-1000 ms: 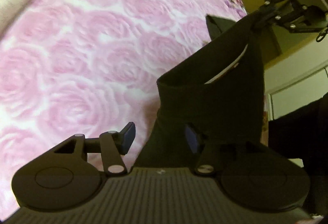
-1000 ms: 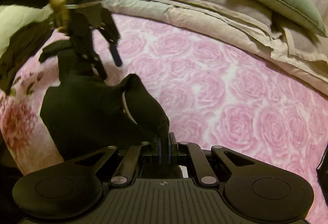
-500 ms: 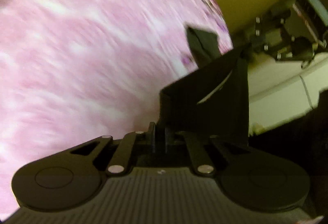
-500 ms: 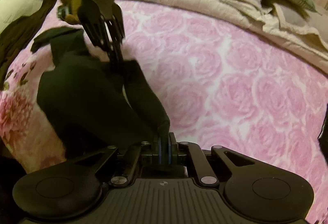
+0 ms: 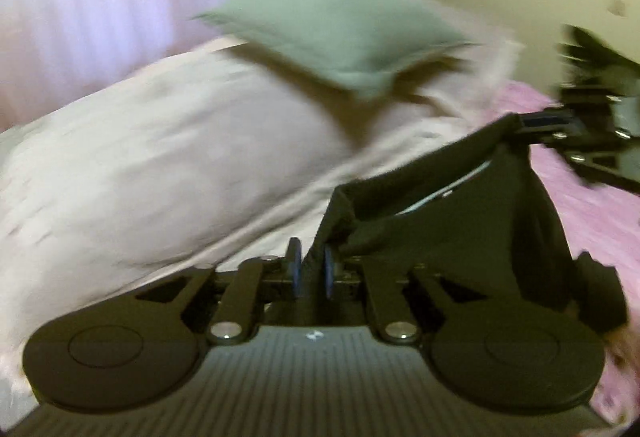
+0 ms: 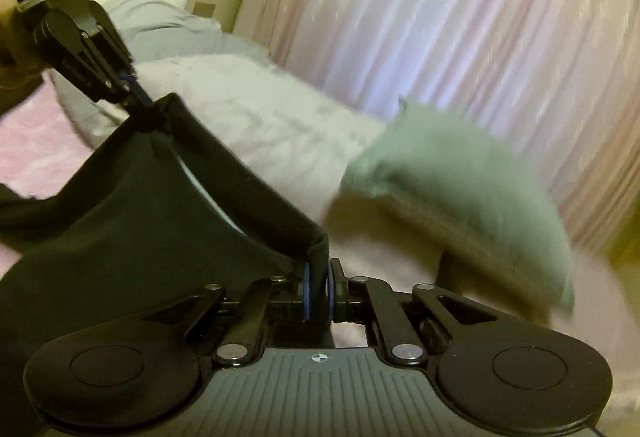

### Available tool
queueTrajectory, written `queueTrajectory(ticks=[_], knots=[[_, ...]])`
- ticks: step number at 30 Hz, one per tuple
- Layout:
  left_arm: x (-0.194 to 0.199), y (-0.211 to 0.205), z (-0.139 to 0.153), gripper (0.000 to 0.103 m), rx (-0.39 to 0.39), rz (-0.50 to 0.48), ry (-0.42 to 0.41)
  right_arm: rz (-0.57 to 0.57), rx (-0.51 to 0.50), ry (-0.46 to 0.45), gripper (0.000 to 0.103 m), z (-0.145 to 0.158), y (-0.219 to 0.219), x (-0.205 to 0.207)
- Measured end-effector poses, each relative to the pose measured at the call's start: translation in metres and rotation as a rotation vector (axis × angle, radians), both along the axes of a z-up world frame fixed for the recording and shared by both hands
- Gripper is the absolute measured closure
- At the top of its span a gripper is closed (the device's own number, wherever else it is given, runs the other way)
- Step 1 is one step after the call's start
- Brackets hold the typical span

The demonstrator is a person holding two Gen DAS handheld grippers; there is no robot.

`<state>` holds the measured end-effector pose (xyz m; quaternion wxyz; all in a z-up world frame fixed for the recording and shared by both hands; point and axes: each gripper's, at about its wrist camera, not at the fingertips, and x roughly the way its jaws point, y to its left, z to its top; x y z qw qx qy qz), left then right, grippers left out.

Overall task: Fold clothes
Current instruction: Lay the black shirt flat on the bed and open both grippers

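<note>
Both pairs of jaws are nearly closed on the edge of one black garment (image 5: pixel 460 245): the left gripper (image 5: pixel 312 271), whose jaws have just eased slightly wider with the cloth pinched between them, grips one corner, and the right gripper (image 6: pixel 318 291) clamps the other. Stretched taut between the two, the garment hangs lifted above the pink rose-patterned bed cover (image 5: pixel 592 205). Each gripper tilts downward, facing the beige duvet (image 5: pixel 160 165) and green pillow (image 5: pixel 340 33) at the far side, with the curtain (image 6: pixel 440 17) behind.
</note>
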<state>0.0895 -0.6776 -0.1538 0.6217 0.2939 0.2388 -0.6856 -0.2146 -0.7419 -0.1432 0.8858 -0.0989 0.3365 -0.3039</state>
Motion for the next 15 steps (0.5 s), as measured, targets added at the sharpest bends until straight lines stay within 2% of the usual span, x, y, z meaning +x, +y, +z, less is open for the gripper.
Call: queueTrajectory(ticks=[2,3,4,5,6,9,12,15], knots=[[0.004,0.008,-0.014,0.082,0.015,0.078,-0.019,-0.041,0.009,0.005,0.097,-0.013,-0.007,0.011],[0.004,0.019,-0.022,0.076,0.032,0.096,-0.009,-0.065,0.036,-0.002,0.086,-0.018,-0.004,0.008],[0.005,0.03,-0.03,0.072,0.052,0.11,0.002,-0.09,0.063,-0.011,0.049,-0.023,-0.001,0.004],[0.008,0.046,-0.038,0.066,0.079,0.11,0.015,-0.106,0.099,-0.016,0.027,-0.029,0.011,-0.004],[0.011,0.061,-0.047,0.064,0.107,0.11,0.028,-0.121,0.139,-0.021,0.015,-0.034,0.024,-0.014],[0.008,0.116,-0.08,0.064,0.214,0.09,0.064,-0.172,0.284,-0.035,0.015,-0.053,0.065,-0.045],[-0.006,0.177,-0.116,0.064,0.343,0.045,0.101,-0.259,0.534,-0.049,0.015,-0.08,0.12,-0.09],[-0.023,0.228,-0.142,0.064,0.421,0.035,0.144,-0.37,0.79,-0.066,0.015,-0.104,0.191,-0.123]])
